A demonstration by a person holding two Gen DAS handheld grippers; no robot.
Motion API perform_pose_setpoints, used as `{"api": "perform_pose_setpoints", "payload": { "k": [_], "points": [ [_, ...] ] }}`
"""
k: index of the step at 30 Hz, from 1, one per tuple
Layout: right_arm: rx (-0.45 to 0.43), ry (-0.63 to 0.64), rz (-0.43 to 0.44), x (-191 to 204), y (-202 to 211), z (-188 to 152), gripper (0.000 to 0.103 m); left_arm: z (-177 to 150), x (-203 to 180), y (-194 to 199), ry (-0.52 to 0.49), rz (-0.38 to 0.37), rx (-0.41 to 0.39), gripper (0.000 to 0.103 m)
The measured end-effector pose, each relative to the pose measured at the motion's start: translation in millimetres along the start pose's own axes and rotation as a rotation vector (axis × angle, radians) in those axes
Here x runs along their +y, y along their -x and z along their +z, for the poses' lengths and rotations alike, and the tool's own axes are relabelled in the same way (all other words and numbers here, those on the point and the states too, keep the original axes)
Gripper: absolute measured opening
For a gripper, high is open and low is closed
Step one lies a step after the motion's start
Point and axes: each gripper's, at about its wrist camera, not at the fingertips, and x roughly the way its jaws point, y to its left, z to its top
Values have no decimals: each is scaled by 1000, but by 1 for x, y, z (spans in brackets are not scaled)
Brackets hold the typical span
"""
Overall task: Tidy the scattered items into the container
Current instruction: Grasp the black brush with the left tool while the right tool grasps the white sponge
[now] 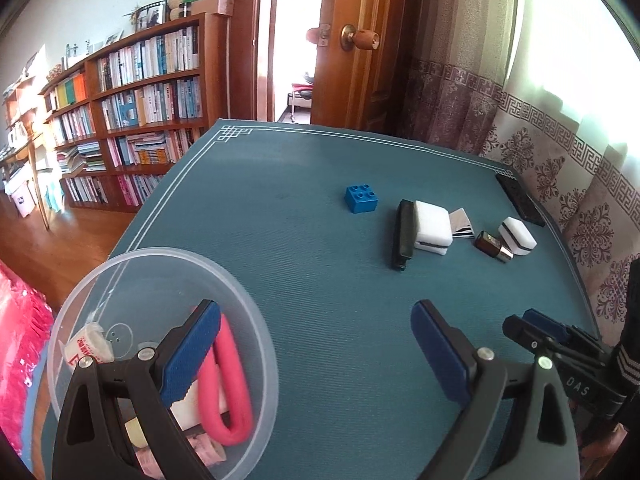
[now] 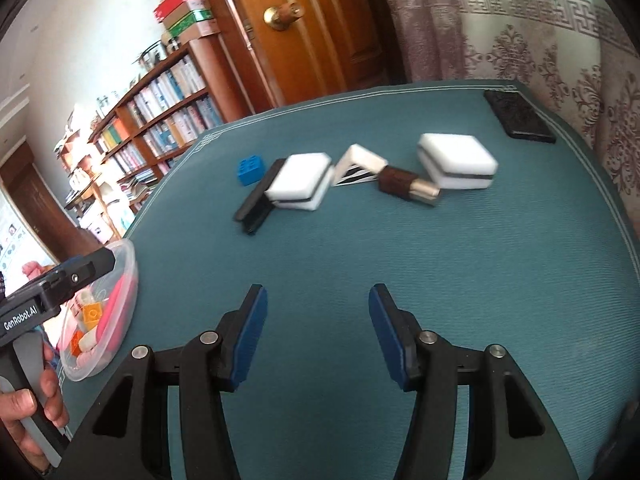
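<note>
the left gripper (image 1: 316, 344) hangs above the near left part of the worktop (image 1: 280, 184), its blue-padded fingers (image 1: 192, 354) wide apart and holding nothing. its left finger overlaps the clear round container (image 1: 256, 308), which sits at the near left corner of the teal mat. inside the container lie a pink loop (image 1: 226, 380), a small white packet with red print (image 1: 86, 346) and some pale bits at the bottom; from the right wrist view an orange brick (image 2: 91, 314) also shows through its wall.

the right gripper (image 2: 318, 330) hovers over the bare middle of the mat, fingers (image 2: 250, 332) also apart and empty. a hand (image 2: 36, 412) grips the handle of the left tool at the left edge of that view.

the scattered items lie toward the far right of the worktop, well apart from the container. a blue brick (image 1: 361, 198) stands alone on the left of the group. next comes a black bar (image 1: 403, 234) touching a white block with a dark seam (image 1: 432, 227). a folded white card with black stripes (image 1: 460, 226) lies just beside that block, then a small brown bottle with a silver cap (image 1: 493, 246) on its side, touching or nearly touching a second white block (image 1: 517, 235). a black phone (image 1: 519, 199) lies flat at the far right edge, near the patterned curtain (image 1: 560, 160).
</note>
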Motion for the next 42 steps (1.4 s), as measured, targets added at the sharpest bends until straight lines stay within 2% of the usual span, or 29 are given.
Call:
{"api": "perform_pose_setpoints", "payload": {
  "k": [7, 12, 16, 23, 29, 32, 34, 42],
  "points": [
    [-37, -62, -74, -40, 8, 19, 57, 8, -35, -26, -90, -10, 26, 98],
    [-59, -95, -112, -63, 8, 37, 59, 13, -52, -53, -120, -5, 54, 98],
    [-71, -114, -134, -74, 3, 49, 65, 19, -61, -68, -123, -12, 58, 98],
    [-58, -153, -154, -88, -12, 64, 65, 31, -68, -96, -142, 6, 67, 98],
    [-55, -134, -164, -87, -22, 74, 65, 35, -69, -119, -147, 34, 79, 98],
    [-61, -129, -174, -88, -26, 81, 65, 37, -70, -125, -144, 47, 77, 89],
    [-65, -128, -183, -88, -30, 86, 65, 38, -70, -129, -144, 39, 89, 76],
    [-41, -137, -184, -97, -46, 97, 65, 39, -74, -142, -145, 13, 104, 66]
  ]
}}
